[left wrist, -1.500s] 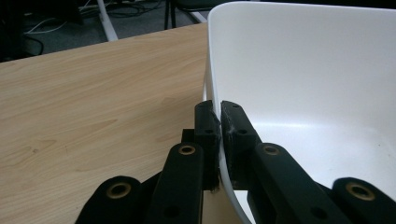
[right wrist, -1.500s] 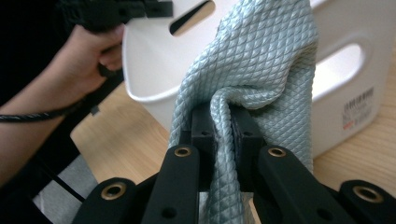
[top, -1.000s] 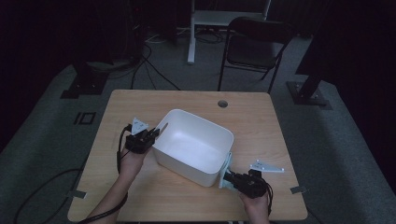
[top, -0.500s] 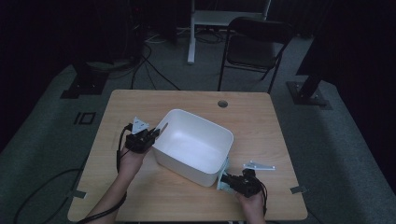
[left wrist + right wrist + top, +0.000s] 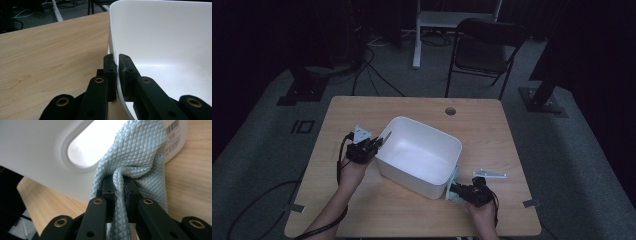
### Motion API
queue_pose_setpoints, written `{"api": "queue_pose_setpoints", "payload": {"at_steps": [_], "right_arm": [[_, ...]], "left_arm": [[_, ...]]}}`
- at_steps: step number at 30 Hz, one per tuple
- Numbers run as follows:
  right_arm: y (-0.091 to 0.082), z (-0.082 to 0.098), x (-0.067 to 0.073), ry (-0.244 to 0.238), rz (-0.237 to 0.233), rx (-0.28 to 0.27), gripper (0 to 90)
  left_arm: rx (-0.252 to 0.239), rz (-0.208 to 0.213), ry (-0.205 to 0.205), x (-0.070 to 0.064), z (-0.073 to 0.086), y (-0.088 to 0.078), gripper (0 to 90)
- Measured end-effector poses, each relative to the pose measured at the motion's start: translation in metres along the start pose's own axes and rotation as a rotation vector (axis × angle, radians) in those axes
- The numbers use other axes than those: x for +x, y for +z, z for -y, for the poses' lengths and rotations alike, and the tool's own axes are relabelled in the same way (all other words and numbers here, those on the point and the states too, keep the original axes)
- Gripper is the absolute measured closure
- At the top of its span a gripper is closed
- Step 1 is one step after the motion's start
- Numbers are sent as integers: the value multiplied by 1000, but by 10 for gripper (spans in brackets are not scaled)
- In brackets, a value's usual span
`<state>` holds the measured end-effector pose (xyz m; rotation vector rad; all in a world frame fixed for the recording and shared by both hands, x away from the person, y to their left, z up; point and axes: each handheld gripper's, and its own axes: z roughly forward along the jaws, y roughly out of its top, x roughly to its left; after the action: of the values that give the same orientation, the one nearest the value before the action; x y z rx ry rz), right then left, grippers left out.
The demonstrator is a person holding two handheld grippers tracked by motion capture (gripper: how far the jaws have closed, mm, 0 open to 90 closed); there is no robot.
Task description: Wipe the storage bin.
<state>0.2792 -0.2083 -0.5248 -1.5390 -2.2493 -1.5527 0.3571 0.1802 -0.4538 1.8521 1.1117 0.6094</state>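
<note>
A wooden table (image 5: 362,110) seen from above in a dim room, with a person's forearms reaching in from the bottom edge. On the left, the left hand (image 5: 353,167) holds the left gripper (image 5: 379,141) against the left wall of a white plastic tub (image 5: 418,155) that sits near the middle of the table, turned at an angle. In the left gripper view, its two black jaws are pinched on the tub's thin rim (image 5: 113,53), one jaw outside the wall and one inside; the tub's inside looks bare and white. To the right, at the tub's near right corner, the right hand (image 5: 482,212) holds the right gripper (image 5: 455,190) just beside the tub's outer wall. In the right gripper view, its jaws are clamped on a fold of pale blue-grey cloth (image 5: 135,155) with a diamond weave, and the cloth lies against the outside of the tub next to an oval handle opening (image 5: 86,146). A barcode label (image 5: 172,132) shows on the tub beside the cloth. Behind the table, to the right of centre, a black folding chair (image 5: 484,47) stands on grey carpet.
</note>
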Motion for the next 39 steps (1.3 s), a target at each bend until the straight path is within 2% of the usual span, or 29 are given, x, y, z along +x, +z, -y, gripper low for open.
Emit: {"api": "queue_pose_setpoints", "payload": {"at_steps": [5,8,12,16,18,22,24,27,29,33,35,37,39], "right_arm": [[-1,-5,-2,1,4,-23,827],[3,-3,-4,5,15,-3,827],[5,-3,-8,18,8,18,827],[-1,-12,-9,14,13,-21,827],[1,-12,-11,10,19,-18,828],[12,-4,-18,36,35,34,827],[12,-6,-19,39,29,37,827],[4,-13,-20,40,22,-12,827],[5,-15,-20,31,28,-9,828],[15,-8,-26,47,38,48,828],[16,-9,-27,50,34,57,828],[12,-13,-26,44,37,33,827],[6,-19,-26,46,35,-22,827]], "left_arm": [[-1,3,13,0,0,0,850],[-2,1,9,0,0,1,850],[-6,1,6,0,0,0,850],[-4,1,13,-1,0,0,851],[-4,0,13,-1,0,0,851],[-3,-3,13,-1,0,0,851],[-4,-3,14,-1,0,0,851],[-2,-1,19,-2,0,0,851],[2,-2,17,-2,-1,1,850],[2,-4,18,-2,-1,1,850],[1,-6,17,-2,0,0,850],[1,-6,18,-2,0,0,850],[2,-3,22,-3,0,1,850]]}}
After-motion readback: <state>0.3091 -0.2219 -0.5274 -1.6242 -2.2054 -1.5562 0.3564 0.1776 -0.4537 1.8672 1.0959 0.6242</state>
